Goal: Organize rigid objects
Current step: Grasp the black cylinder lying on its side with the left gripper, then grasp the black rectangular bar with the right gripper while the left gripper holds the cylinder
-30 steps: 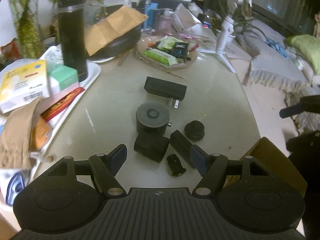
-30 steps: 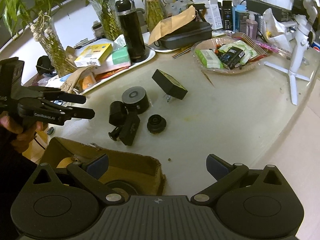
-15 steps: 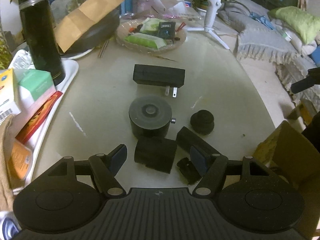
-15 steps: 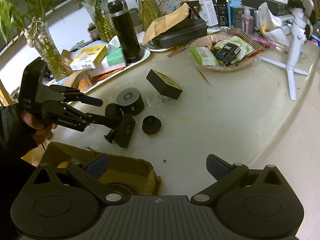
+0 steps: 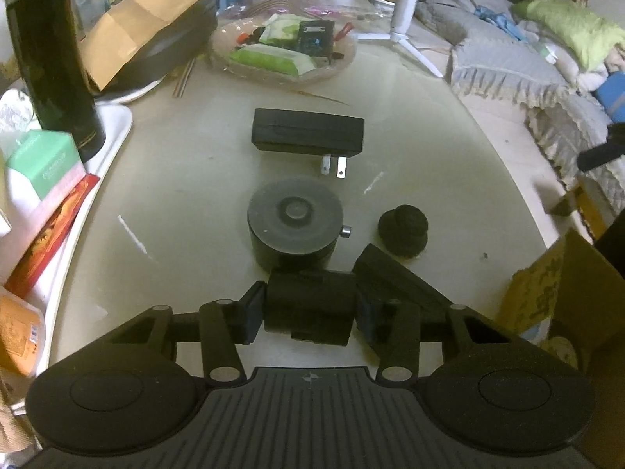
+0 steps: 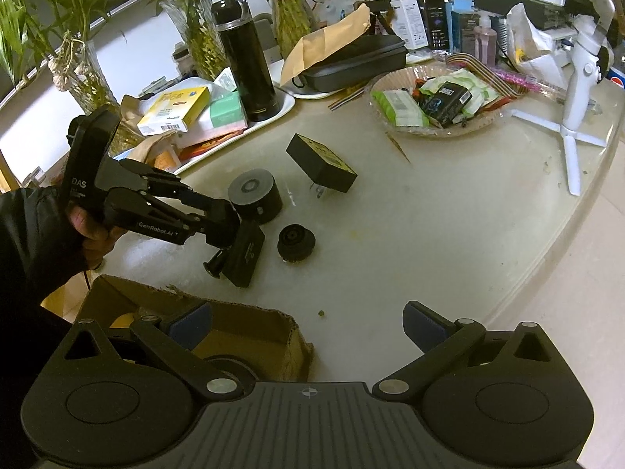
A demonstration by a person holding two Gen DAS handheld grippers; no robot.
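Lots of stuff crowds the pale round table. Near its front edge sit a few black things. The left gripper has just been squeezing in, and its blue pads now press on both sides of a short black block that sits on the table. Just behind the block is a fat round puck with a little silver knob. To the right of the puck is a small round cap. A long black bar lies tilted, touching the block's right side. Farther back is a black plug brick with two metal prongs. The right gripper hangs wide apart with nothing in it, above a torn cardboard box at the table's edge. A hand in a dark sleeve holds the left gripper.
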